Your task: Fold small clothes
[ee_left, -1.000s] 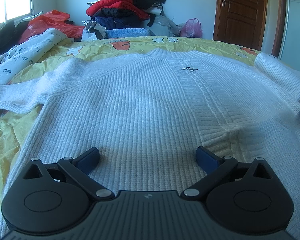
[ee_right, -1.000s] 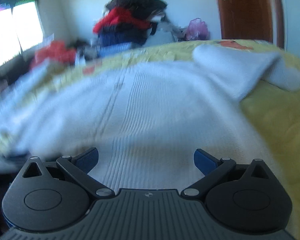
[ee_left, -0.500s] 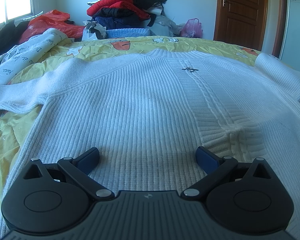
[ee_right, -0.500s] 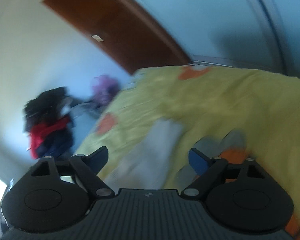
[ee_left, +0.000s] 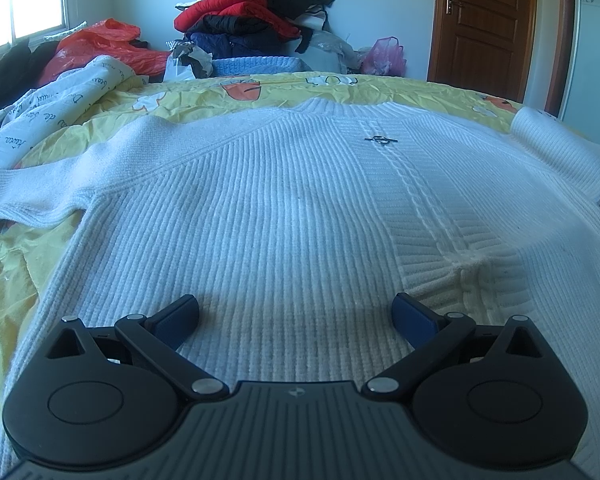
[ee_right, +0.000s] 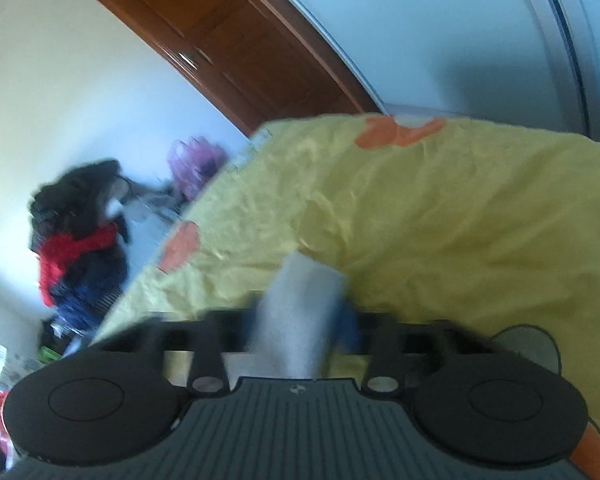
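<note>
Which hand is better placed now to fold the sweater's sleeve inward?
Right: the right gripper is shut on the white sleeve. The left gripper is open above the sweater.

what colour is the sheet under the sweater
Yellow with orange cartoon prints; the bed sheet under the white sweater shows best in the left wrist view.

The sweater [ee_left: 284, 208] is white, ribbed, with a cable stripe and a small dark emblem near the neck. The bed cover [ee_left: 340, 84] is yellow with orange and white cartoon prints. A red jacket [ee_left: 236, 4] lies among black and navy clothes. The door [ee_left: 484, 20] is brown wood; the fingers [ee_left: 414, 314] carry blue pads
</note>
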`<state>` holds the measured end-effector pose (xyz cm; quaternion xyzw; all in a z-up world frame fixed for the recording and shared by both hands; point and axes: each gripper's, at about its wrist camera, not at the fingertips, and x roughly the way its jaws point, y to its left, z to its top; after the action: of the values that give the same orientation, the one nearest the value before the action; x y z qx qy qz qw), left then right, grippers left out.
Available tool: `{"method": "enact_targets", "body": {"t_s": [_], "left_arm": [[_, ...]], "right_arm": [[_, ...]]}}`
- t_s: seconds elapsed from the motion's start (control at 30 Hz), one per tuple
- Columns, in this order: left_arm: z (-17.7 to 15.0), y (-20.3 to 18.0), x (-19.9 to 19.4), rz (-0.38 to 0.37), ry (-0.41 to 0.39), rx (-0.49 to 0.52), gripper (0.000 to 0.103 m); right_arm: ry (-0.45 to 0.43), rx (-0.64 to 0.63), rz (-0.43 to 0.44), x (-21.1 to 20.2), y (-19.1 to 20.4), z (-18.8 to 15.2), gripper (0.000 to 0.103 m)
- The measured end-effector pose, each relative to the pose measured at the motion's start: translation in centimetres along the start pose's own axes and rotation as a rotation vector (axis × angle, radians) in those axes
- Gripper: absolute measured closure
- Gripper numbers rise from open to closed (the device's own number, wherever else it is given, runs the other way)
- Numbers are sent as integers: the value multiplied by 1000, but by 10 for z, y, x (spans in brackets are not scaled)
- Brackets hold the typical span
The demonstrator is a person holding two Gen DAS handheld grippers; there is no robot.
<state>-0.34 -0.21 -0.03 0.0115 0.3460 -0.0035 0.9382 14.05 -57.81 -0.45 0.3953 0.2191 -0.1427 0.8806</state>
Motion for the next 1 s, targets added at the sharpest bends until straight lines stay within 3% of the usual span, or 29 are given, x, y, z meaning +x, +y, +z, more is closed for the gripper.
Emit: {"method": "enact_targets", "body": {"t_s": [0.2,0.47,0.6,0.7,0.8,0.93,1.0], "left_arm": [[0,0,0,0,0,-1,0],[0,0,0,-2,-1,-3,0],[0,-1,0,-4,-2,-5,0],[1,-3,1,-7,-3,-7,0],[2,-4,1,-8,-3,-8,0],[2,-3,1,-8,-3,-8,0],[2,-5,1,-8,-3,-7,0]], "right_arm": [[-73,-39,41,-25,24,4,87],[-247,-200,311,-108,140,43,87],[-248,-301,479,-146,202,36,87],[-183,-368,593,-158,237,2,87],[-50,-461,664,-148,263,-60,87],[180,-552,619,-105,267,-166,87],[274,-609,545,-77,265,-217,87]]}}
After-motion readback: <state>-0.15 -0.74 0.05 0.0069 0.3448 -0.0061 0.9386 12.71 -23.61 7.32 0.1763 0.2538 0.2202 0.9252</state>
